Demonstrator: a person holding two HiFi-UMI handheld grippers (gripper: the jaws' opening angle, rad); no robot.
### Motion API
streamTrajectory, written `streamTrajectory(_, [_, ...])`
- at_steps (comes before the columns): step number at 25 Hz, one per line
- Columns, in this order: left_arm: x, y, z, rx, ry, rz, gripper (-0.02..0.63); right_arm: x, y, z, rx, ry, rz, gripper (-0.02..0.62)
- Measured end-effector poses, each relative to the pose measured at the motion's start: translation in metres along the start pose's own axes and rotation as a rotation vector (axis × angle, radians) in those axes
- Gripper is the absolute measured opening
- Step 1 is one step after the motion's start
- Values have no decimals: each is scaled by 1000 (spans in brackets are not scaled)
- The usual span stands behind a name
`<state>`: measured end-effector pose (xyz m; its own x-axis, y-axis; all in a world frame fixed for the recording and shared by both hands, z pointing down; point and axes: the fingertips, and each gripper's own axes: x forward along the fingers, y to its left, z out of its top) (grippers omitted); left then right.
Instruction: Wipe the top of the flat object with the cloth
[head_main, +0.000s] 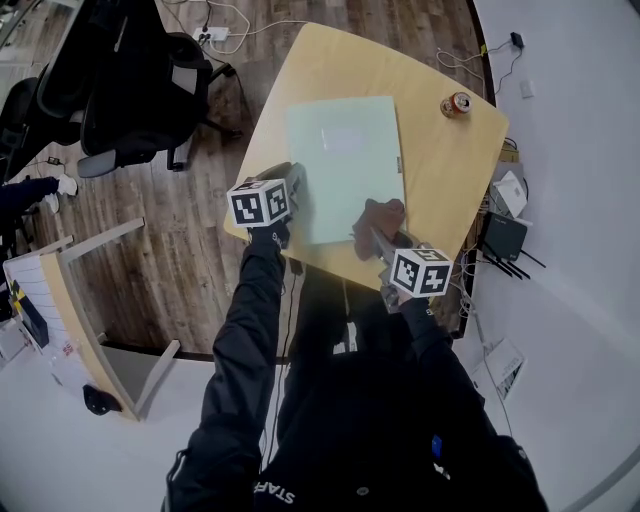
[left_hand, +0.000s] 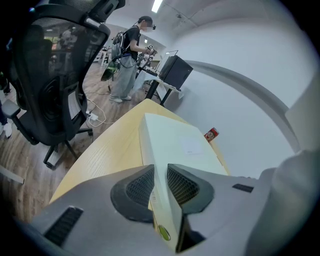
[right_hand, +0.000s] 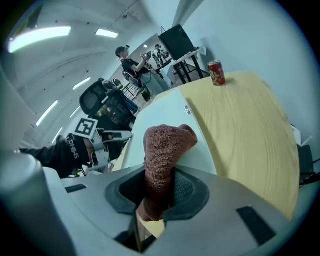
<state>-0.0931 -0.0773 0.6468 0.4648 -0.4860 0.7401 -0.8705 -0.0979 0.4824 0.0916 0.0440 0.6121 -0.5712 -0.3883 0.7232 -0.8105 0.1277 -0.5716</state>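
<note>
The cloth (right_hand: 167, 145), a reddish-brown knitted wad, stood pinched between the jaws of the right gripper (right_hand: 159, 192). The jaws were closed to a narrow gap that the cloth filled. Its bunched free end stuck out ahead of them and rested on the pale green flat box (right_hand: 161, 111). In the head view the cloth (head_main: 381, 214) lay on the box's corner at 5 o'clock, with the right gripper (head_main: 379, 240) just behind it.

The flat box (head_main: 345, 160) lay in the middle of the worktop (head_main: 445, 170), a plain rectangle with a paler patch toward its far end. The left gripper (left_hand: 160, 187) had its jaws drawn almost together on the box's near edge, one pad above the top face and one against the side wall. The box (left_hand: 175, 142) ran away from those jaws toward 12 o'clock. In the head view the left gripper (head_main: 294, 190) sat at the box's 7 o'clock corner.

Both arms, in black sleeves, reached forward from the body at 6 o'clock. Each hand was tucked under its gripper's marker cube, the left arm nearly straight and the right bent in closer.

A red can (head_main: 456, 104) stood upright on the worktop at 2 o'clock from the box, well apart from it. A black office chair (head_main: 130, 100) stood on the wooden floor (head_main: 190, 240) at 10 o'clock.
</note>
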Motion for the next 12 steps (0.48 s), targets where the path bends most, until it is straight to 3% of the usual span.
streamTrajectory(5, [-1,2,0,-2,1,3,101,4,18,60,-28,-80,62,104])
streamTrajectory(12, [1,-1,2,-2,10,-5,101,52,2,180,-72,-175,39,104])
